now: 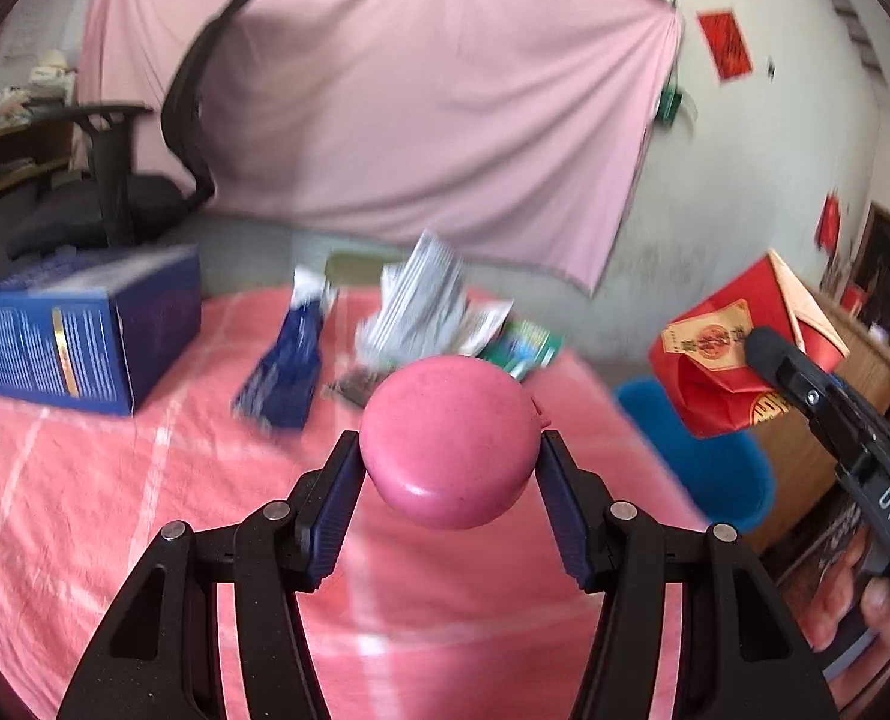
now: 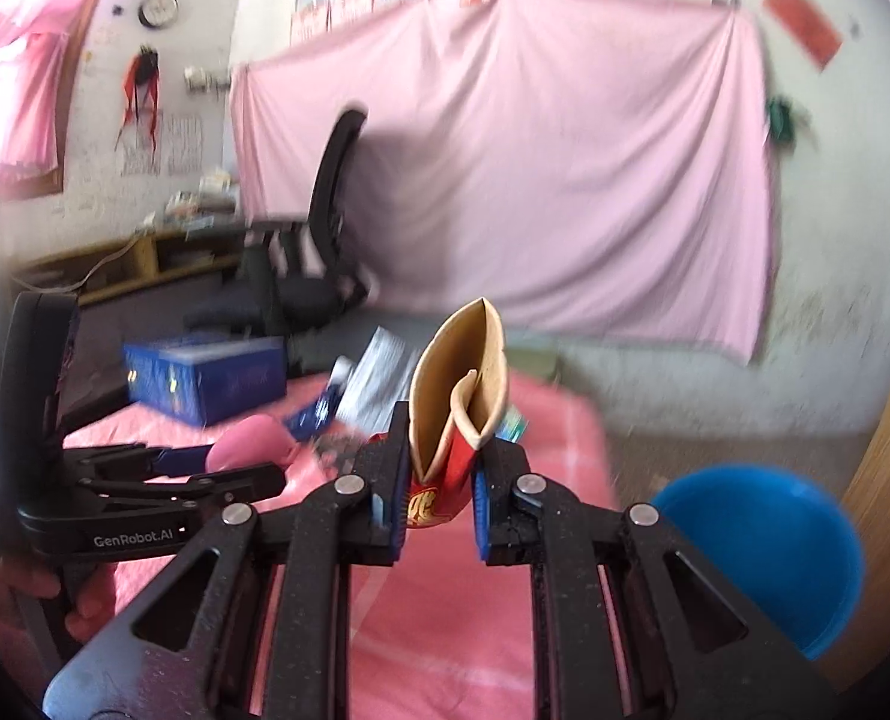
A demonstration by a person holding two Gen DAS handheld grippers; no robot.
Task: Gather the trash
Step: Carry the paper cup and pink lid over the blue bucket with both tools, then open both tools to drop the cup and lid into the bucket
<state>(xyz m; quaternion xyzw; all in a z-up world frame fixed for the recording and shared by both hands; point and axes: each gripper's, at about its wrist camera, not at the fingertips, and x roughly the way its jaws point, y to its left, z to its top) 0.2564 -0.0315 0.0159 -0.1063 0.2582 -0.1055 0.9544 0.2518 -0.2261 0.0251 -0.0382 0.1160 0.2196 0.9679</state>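
My left gripper (image 1: 449,462) is shut on a round pink puck-like object (image 1: 448,438), lifted above the pink tablecloth (image 1: 84,510). It also shows from the side in the right wrist view, where the pink object (image 2: 252,441) sits between the left gripper's jaws (image 2: 228,468). My right gripper (image 2: 441,480) is shut on a crumpled red carton with a tan inside (image 2: 457,414); in the left wrist view this red carton (image 1: 727,354) hangs at the right, over the table's edge. A blue bin (image 2: 763,546) stands on the floor just right of the table.
On the table lie a blue box (image 1: 78,336), a dark blue wrapper (image 1: 285,372), crumpled silver-white packaging (image 1: 420,306) and a green packet (image 1: 523,345). A black office chair (image 1: 144,180) stands behind the table. A wooden cabinet (image 1: 835,420) is beside the bin.
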